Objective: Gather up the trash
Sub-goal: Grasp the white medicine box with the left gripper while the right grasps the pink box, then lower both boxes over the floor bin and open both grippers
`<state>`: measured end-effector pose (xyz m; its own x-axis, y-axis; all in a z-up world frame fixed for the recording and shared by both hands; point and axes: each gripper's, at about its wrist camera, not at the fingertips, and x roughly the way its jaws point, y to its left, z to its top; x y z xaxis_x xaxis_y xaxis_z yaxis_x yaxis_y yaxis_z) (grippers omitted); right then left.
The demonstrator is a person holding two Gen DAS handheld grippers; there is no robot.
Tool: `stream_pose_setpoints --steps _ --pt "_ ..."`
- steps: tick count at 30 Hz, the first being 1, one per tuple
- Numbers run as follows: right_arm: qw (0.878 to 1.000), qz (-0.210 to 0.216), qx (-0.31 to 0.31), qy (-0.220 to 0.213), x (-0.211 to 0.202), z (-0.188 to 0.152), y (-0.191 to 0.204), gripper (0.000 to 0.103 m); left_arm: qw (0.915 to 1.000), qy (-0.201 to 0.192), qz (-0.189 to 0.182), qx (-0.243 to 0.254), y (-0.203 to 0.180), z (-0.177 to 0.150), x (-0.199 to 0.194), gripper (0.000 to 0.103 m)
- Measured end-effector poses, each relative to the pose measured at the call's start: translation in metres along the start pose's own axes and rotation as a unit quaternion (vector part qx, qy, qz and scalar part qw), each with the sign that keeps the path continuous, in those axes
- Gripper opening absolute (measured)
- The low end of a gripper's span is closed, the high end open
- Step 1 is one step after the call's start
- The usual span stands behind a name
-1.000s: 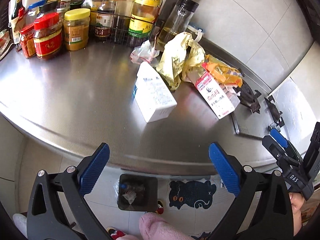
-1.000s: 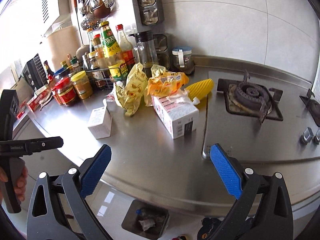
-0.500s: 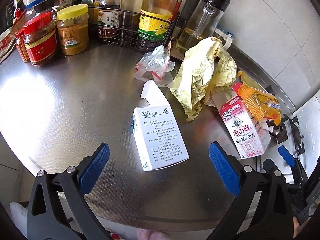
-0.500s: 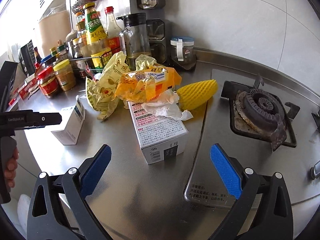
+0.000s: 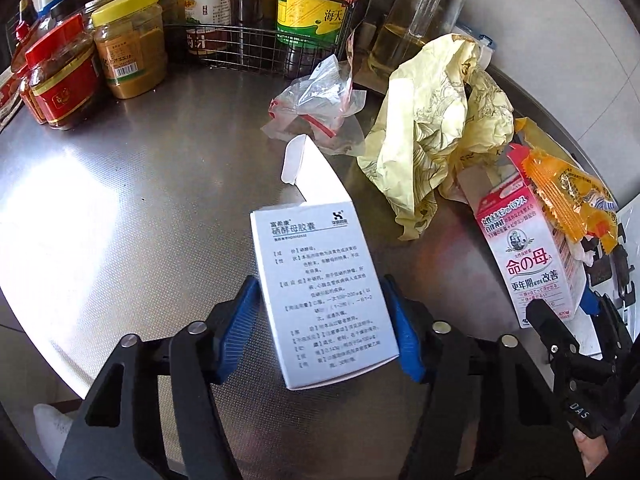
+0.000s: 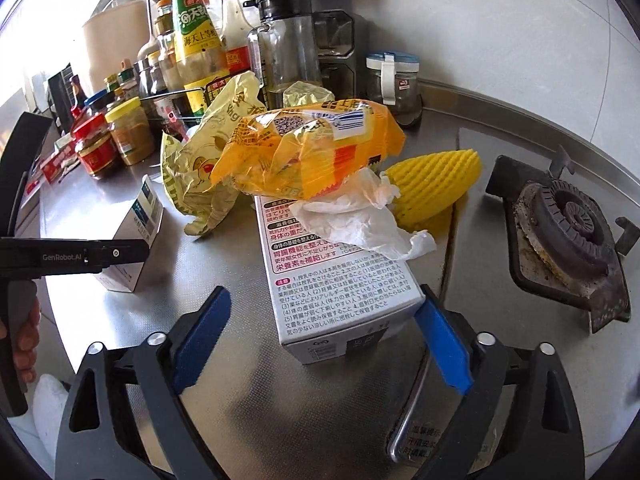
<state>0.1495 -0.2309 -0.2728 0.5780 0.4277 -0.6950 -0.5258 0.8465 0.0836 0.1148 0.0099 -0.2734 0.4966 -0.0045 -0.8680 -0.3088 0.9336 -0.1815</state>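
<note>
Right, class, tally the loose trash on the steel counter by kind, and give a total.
Cardboard boxes: 2, the white box and the pink box
Bags and wrappers: 3, the yellow paper bag, the clear plastic bag, the orange wrapper
Tissues: 1, the white tissue
Foam nets: 1, the yellow foam net
Total: 7

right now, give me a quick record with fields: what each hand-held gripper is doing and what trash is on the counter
left hand-held gripper: blue pads against both sides of the white medicine box, which rests on the steel counter
right hand-held gripper: open, straddling the near end of the pink-print box; right pad touching or nearly touching, left pad apart
on top of pink-print box: orange snack wrapper, crumpled tissue
other trash: yellow paper bag, clear zip bag, yellow foam net
not trash: condiment jars, gas burner
</note>
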Motion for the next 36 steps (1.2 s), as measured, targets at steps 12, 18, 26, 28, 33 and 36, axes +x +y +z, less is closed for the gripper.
stream_pose_setpoints --steps 12,18,26,28,33,36 --pt "0.997 0.062 0.047 -0.029 -0.036 -0.001 0.005 0.062 0.9989 -0.041 -0.003 0.022 -0.003 -0.006 -0.039 0.041" --pt "0.996 0.054 0.048 -0.055 -0.075 -0.004 0.022 0.062 0.9974 -0.058 -0.016 0.04 -0.006 -0.016 -0.072 0.041" --pt "0.995 0.035 0.059 -0.075 -0.127 -0.032 0.053 0.062 0.9944 -0.069 -0.046 0.066 0.005 -0.053 -0.122 0.042" --pt "0.995 0.021 0.059 -0.078 -0.139 -0.044 0.064 0.062 0.9939 -0.063 -0.054 0.072 0.009 -0.066 -0.131 0.042" --pt "0.994 0.02 0.075 -0.072 -0.162 -0.082 0.091 0.062 0.9922 -0.047 -0.068 0.094 0.025 -0.106 -0.145 0.042" --pt "0.995 0.016 0.083 -0.059 -0.17 -0.11 0.108 0.062 0.9907 -0.032 -0.077 0.108 0.033 -0.134 -0.148 0.042"
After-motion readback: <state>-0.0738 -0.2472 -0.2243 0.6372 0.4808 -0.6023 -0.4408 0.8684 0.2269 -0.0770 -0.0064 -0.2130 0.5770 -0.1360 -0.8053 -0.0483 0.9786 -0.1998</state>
